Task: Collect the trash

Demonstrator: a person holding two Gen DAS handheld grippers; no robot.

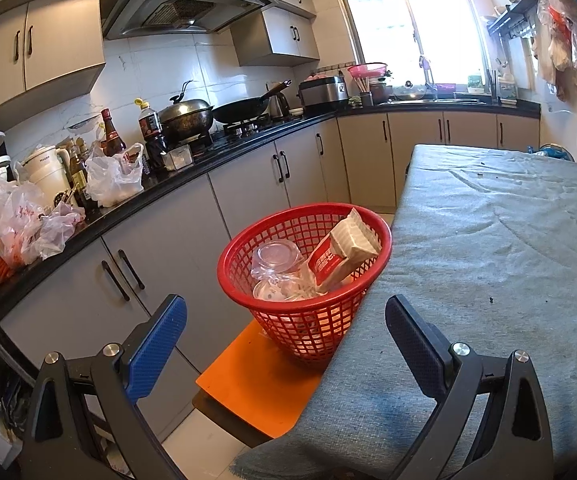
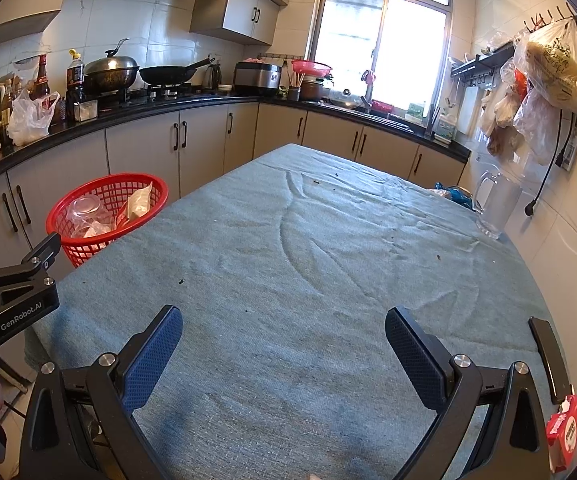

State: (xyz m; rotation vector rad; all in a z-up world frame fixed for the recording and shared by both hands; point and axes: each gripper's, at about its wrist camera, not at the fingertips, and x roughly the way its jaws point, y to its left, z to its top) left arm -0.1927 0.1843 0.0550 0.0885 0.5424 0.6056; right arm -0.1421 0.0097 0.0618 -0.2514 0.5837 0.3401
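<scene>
"GenRobot.AI" in white on left tool [image 2: 16, 280] body, other labels unreadable

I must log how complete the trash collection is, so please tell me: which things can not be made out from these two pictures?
- Red plastic mesh basket: its bottom layer is hidden under the clear plastic container and the red-and-white wrapper, in both views.
- Red-and-white small carton: cut off near the right wrist picture's edge; print too small to read.
- Blue crumpled item: partly hidden behind the blue-grey cloth-covered table edge.
</scene>
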